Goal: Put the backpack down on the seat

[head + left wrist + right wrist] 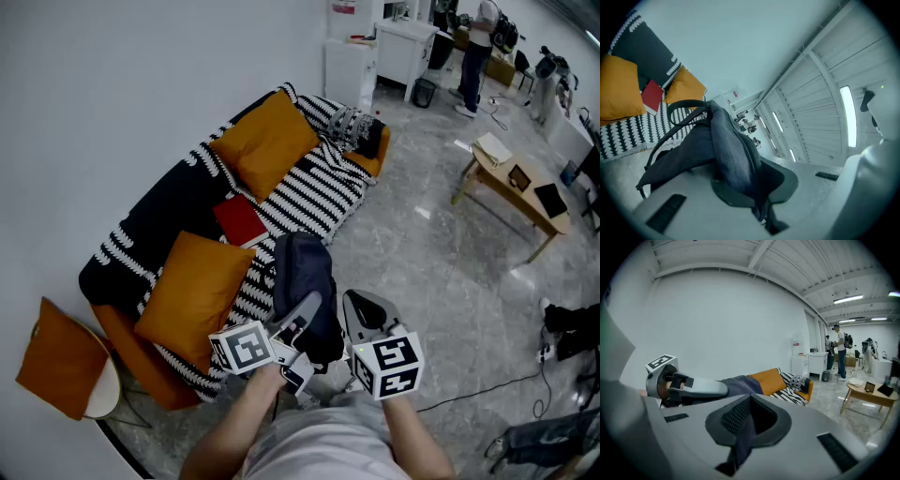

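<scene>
Dark backpack (305,281): hangs upright between both grippers, at the sofa's near edge.
Left gripper (757,187): fingers clenched on the backpack's fabric.
Right gripper (749,420): fingers clenched on a dark strip of the backpack.
Sofa (314,192): striped cover, 2 orange cushions (267,141), red book (241,220) between them.

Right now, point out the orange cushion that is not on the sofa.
The orange cushion at far left, propped on the small white chair; the other two lie on the sofa.
</scene>
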The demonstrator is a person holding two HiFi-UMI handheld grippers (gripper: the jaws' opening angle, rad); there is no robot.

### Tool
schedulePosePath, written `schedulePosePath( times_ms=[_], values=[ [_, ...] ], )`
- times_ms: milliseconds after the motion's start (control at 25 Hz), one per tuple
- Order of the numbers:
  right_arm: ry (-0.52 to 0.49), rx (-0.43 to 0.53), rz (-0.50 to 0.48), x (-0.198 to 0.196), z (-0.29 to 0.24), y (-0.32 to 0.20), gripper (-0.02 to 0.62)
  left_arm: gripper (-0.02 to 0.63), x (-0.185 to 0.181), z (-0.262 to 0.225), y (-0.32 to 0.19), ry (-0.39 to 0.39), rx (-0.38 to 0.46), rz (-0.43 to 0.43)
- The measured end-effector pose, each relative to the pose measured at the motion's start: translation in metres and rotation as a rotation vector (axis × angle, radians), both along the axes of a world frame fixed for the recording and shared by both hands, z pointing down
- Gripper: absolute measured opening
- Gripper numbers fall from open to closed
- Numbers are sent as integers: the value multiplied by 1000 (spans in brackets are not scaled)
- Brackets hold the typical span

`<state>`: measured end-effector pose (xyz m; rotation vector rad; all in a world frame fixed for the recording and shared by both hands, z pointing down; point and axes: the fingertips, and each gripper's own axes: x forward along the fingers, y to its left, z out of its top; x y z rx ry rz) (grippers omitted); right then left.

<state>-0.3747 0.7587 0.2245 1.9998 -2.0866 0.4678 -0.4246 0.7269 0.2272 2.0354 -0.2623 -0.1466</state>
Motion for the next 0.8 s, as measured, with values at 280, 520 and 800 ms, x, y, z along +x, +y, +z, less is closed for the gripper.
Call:
schedulePosePath(
  times_ms=[280,520,800],
  values=[
    [-6,10,13,-6,0,0,0,11,-4,2,-2,-7,2,10],
    [-4,14,31,-9,-3,-4,0,11,-5,-1,-7,-14,10,40],
    [14,30,51,7,-11,-14,0,11,5,-3,-20,-29,17,73]
  ],
)
